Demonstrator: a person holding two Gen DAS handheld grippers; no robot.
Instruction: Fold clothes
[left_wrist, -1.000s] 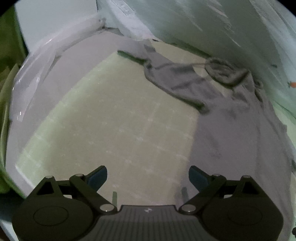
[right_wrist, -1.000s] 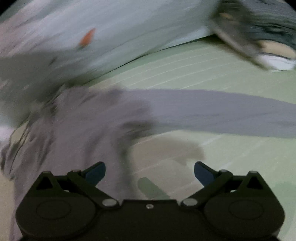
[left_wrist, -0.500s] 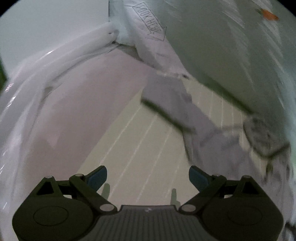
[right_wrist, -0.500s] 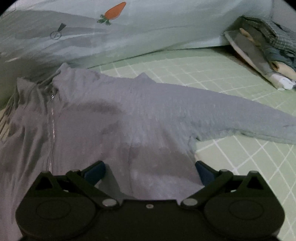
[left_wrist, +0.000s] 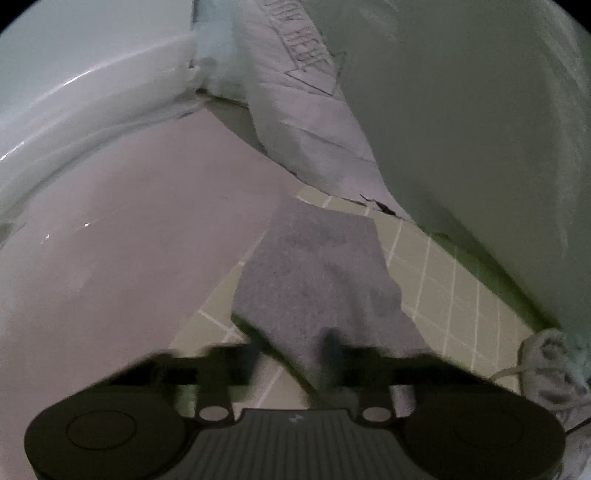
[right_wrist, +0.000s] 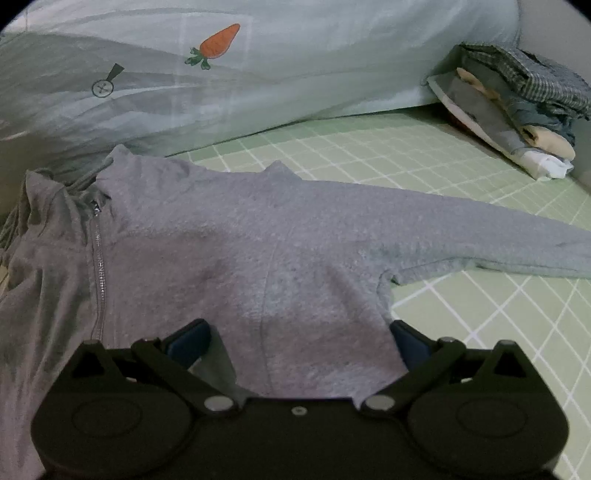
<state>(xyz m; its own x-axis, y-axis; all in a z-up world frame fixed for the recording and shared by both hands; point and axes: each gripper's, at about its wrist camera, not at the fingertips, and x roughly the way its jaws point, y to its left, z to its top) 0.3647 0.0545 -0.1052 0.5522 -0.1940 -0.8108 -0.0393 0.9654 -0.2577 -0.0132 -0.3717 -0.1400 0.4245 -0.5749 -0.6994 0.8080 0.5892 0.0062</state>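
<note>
The left gripper (left_wrist: 291, 354) is smeared by motion blur, its jaws hard to make out against the grey sleeve (left_wrist: 314, 273) whose near end it hides. Printed lettering (left_wrist: 299, 40) on the far bedding is unreadable. The hoodie (right_wrist: 229, 258) runs off the left edge, its right cuff off the right.

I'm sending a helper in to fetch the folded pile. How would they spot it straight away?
Start at the green checked sheet and follow it to its far right corner, past the grey hoodie and its spread sleeve. The folded pile leans there beside the carrot-print bedding. It is the only stack, topped by a dark check fabric.
</note>
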